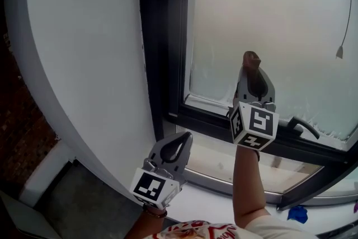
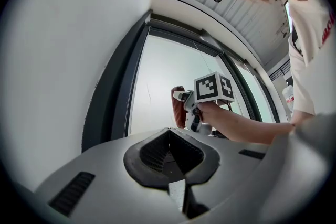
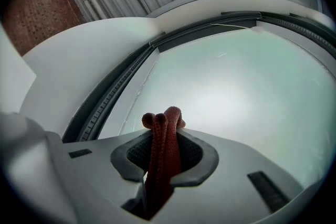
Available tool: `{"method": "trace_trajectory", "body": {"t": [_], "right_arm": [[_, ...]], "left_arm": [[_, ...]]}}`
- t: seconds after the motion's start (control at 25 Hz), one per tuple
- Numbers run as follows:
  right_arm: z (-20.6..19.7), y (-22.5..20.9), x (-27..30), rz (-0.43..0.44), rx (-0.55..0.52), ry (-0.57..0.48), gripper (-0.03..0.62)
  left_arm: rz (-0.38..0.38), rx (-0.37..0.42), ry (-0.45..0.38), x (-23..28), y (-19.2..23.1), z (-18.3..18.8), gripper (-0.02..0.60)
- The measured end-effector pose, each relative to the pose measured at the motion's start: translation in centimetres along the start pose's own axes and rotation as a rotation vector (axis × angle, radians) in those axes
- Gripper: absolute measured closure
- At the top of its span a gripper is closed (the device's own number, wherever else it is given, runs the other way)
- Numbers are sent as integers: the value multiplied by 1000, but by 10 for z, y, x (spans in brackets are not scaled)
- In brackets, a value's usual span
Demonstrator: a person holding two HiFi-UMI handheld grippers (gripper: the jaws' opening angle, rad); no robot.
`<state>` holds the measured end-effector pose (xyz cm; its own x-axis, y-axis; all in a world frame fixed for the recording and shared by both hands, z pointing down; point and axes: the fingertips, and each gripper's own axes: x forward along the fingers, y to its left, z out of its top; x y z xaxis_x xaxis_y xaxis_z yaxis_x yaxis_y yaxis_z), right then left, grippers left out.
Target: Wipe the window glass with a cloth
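I read this as the wiping step itself, at or just short of contact. My right tool [image 3: 164, 140] is clamped on a bunched reddish-brown cloth [image 3: 159, 165], whose folded end sticks out past the tips. In the head view that end sits at the lower left of the window glass [image 1: 268, 14], close to the dark window frame [image 1: 162, 36] and above its bottom rail. My left tool [image 1: 178, 144] hangs lower, in the bottom centre of the head view. Its jaws are together with nothing between them, so it has no part in the work for now.

The next move, as I judge it, calls for steady pressure into the pane. The strokes should run rightward and upward from this corner and stay clear of the handle [image 1: 302, 125] on the lower rail.

No view tells me whether the cloth actually touches the glass. The pane looks milky, and I cannot say whether that is dirt, frosting or glare. A thin cord [image 1: 339, 52] hangs at the upper right. The blue object [image 1: 298, 213] at the lower right is too small to identify.
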<state>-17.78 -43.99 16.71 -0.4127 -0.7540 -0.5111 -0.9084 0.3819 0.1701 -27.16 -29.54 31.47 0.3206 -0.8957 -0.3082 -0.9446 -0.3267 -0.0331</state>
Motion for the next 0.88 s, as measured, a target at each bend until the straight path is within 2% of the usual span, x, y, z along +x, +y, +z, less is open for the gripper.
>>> {"method": "trace_trajectory", "body": {"t": [0.56, 0.88], "right_arm": [[-8, 103, 38, 150, 98, -23, 503], [10, 125, 58, 195, 96, -74, 503]], "left_arm": [[109, 80, 5, -36, 41, 13, 561], [120, 84, 6, -34, 47, 13, 561]]}}
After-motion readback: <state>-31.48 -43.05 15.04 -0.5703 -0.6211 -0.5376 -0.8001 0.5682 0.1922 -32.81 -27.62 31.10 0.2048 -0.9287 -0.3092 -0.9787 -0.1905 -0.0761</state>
